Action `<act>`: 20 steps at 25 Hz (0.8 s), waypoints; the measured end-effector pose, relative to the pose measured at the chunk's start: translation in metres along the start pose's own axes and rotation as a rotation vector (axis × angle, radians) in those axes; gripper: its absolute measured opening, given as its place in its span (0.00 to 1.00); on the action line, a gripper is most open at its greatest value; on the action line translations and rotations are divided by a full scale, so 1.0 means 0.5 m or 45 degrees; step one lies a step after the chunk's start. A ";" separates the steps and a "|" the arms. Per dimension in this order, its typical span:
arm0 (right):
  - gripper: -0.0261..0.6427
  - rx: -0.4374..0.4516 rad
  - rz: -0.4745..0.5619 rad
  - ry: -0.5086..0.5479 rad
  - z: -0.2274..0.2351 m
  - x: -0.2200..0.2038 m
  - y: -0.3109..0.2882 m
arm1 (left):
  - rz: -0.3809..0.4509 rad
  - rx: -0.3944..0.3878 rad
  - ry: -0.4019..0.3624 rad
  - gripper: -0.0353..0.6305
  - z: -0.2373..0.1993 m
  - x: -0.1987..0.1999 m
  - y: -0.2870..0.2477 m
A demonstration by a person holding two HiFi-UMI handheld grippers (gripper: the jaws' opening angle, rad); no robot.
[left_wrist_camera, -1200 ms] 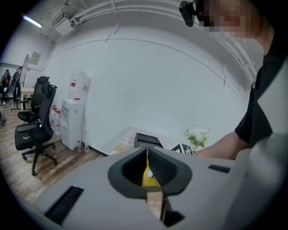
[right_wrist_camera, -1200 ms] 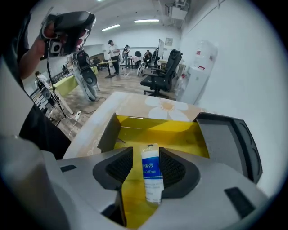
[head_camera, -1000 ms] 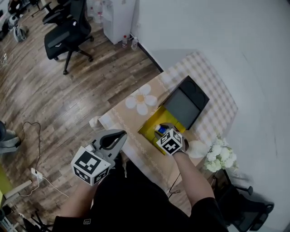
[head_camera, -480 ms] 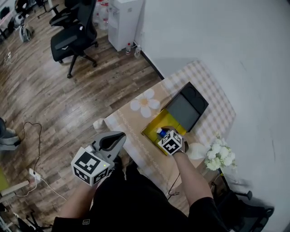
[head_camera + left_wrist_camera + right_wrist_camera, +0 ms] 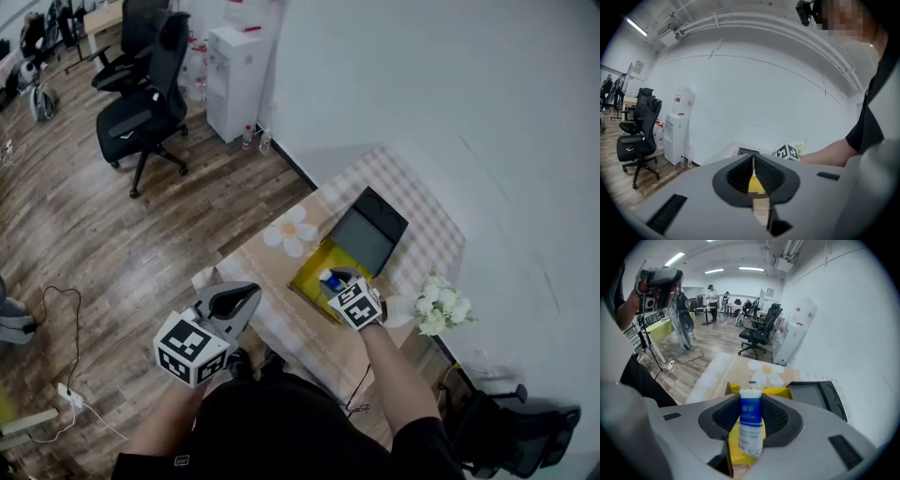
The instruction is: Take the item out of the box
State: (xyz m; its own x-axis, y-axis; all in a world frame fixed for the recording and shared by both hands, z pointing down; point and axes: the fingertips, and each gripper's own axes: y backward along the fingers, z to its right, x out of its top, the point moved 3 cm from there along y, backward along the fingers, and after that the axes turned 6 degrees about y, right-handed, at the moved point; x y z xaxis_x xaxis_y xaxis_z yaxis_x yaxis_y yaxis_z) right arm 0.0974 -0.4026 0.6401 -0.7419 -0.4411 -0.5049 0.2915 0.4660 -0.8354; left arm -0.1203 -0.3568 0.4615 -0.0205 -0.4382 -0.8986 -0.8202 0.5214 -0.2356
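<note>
A yellow box [image 5: 312, 274] lies open on the table [image 5: 267, 251], its dark lid [image 5: 367, 234] folded back. My right gripper [image 5: 335, 280] is over the box. Its jaws are closing, and a blue-and-white wrapped pack [image 5: 751, 420] stands upright between them with both pads touching it. The pack [image 5: 330, 278] shows as a small blue spot in the head view, with the box's yellow inside [image 5: 761, 391] beyond it. My left gripper [image 5: 246, 296] hangs off the table's near corner above the floor, its jaws together on nothing [image 5: 753, 161].
White flowers [image 5: 439, 305] stand at the table's right, with a white object [image 5: 403, 309] beside them. A flower print [image 5: 292, 230] marks the tablecloth. An office chair [image 5: 141, 117] and a water dispenser [image 5: 234, 80] stand on the wooden floor, where a cable [image 5: 66, 389] lies.
The head view has shifted a little. My right gripper stays over the yellow box with the pack between its jaws. The left gripper has barely moved.
</note>
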 end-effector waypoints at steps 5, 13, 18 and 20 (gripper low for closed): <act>0.25 -0.069 0.171 -0.081 -0.011 0.059 0.093 | 0.013 -0.071 -0.057 0.09 0.029 0.017 0.007; 0.25 -0.112 0.423 -0.198 -0.018 0.093 0.228 | 0.016 -0.125 -0.117 0.09 0.084 0.037 -0.011; 0.25 -0.113 0.652 -0.307 -0.018 0.105 0.327 | 0.022 -0.135 -0.152 0.09 0.124 0.058 -0.038; 0.25 -0.124 0.742 -0.333 -0.015 0.105 0.369 | 0.028 -0.137 -0.170 0.09 0.142 0.070 -0.056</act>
State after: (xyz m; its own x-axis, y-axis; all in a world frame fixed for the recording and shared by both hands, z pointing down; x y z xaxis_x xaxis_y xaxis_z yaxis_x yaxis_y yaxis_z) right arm 0.1078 -0.3340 0.4608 -0.3035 -0.2616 -0.9162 0.5366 0.7477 -0.3912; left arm -0.0575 -0.3351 0.4103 0.0314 -0.3230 -0.9459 -0.8769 0.4452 -0.1811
